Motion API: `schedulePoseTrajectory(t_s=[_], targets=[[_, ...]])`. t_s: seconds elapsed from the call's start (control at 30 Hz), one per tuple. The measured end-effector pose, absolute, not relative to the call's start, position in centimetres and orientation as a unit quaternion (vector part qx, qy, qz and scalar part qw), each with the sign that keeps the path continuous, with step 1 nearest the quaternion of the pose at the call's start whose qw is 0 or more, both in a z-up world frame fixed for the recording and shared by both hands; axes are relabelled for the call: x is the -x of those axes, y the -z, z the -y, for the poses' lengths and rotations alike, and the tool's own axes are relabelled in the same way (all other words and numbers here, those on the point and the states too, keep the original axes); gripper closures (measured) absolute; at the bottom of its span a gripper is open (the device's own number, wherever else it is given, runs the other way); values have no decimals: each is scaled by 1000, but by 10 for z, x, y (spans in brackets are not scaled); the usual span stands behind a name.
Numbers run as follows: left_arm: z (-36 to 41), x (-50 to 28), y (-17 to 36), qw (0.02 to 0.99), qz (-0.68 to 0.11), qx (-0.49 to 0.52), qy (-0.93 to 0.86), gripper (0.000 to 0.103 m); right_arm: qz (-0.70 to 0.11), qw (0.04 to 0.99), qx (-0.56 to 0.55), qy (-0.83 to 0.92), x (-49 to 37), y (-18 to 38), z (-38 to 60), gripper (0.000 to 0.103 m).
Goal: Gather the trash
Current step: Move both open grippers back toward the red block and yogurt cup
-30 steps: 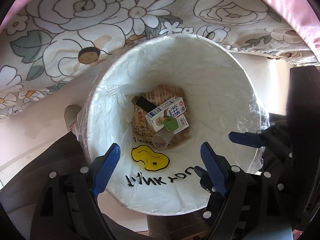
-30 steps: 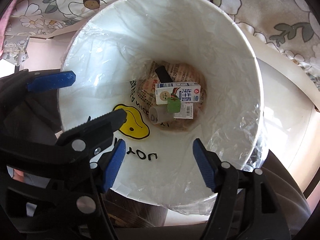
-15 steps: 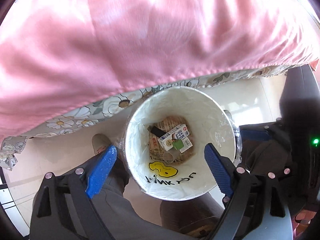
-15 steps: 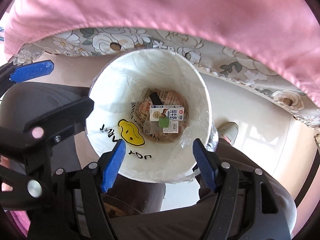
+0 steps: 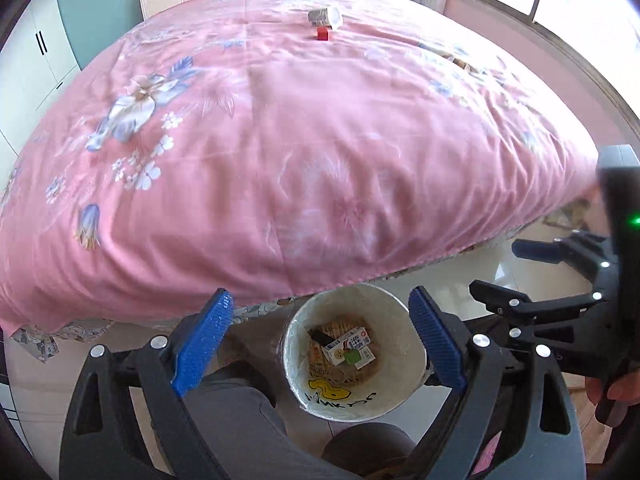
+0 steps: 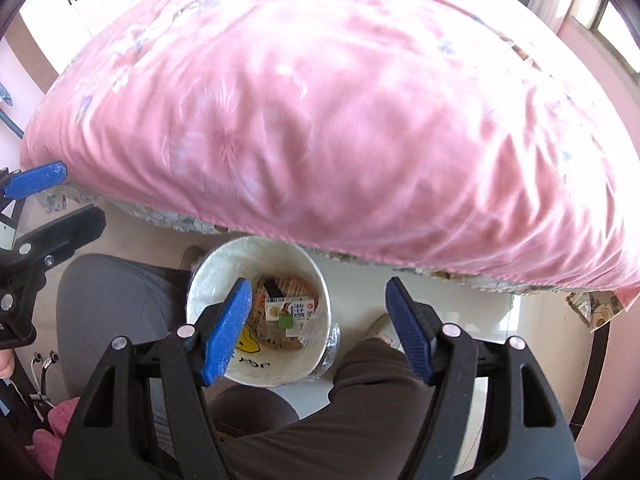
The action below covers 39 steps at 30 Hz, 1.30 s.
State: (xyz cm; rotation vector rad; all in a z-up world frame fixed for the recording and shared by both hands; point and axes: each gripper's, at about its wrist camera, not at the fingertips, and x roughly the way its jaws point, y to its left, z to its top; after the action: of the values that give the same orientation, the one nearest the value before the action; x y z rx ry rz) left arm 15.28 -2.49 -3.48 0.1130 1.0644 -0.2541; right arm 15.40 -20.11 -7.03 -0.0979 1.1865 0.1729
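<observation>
Plastic cup (image 5: pixel 326 16) and red cap (image 5: pixel 322 34) lie near the bed's (image 5: pixel 280 140) far edge; light, crushable, best pinched across its sides. Left gripper (image 5: pixel 320 340) and right gripper (image 6: pixel 318 326) gape empty above the bin (image 5: pixel 404 384).

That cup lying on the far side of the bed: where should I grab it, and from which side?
Probably the cup body, gripped across its width from above: it lies on its side on the pink bedspread, rim toward the window, with the red block beside it.
</observation>
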Motion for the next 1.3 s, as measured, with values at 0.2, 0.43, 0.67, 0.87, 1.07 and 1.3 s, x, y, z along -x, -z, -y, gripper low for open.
schedulePoseTrajectory(t_s=[0.2, 0.43, 0.67, 0.87, 1.07, 1.3], targets=[[29, -153, -20, 876, -462, -58, 128, 12, -497, 864, 54, -67, -158, -3, 219, 29], [39, -160, -70, 891, -428, -63, 136, 11, -450, 888, 57, -76, -173, -82, 226, 29], [57, -182, -109, 902, -401, -78, 139, 9, -401, 910, 68, -88, -200, -148, 229, 22], [75, -217, -120, 901, -400, -80, 145, 9, -383, 915, 82, -92, -241, -183, 235, 19], [91, -264, -115, 896, -416, -66, 139, 9, -388, 911, 105, -96, -299, -199, 241, 19], [105, -327, -96, 892, -433, -31, 122, 9, -396, 906, 103, -109, -376, -203, 250, 19]])
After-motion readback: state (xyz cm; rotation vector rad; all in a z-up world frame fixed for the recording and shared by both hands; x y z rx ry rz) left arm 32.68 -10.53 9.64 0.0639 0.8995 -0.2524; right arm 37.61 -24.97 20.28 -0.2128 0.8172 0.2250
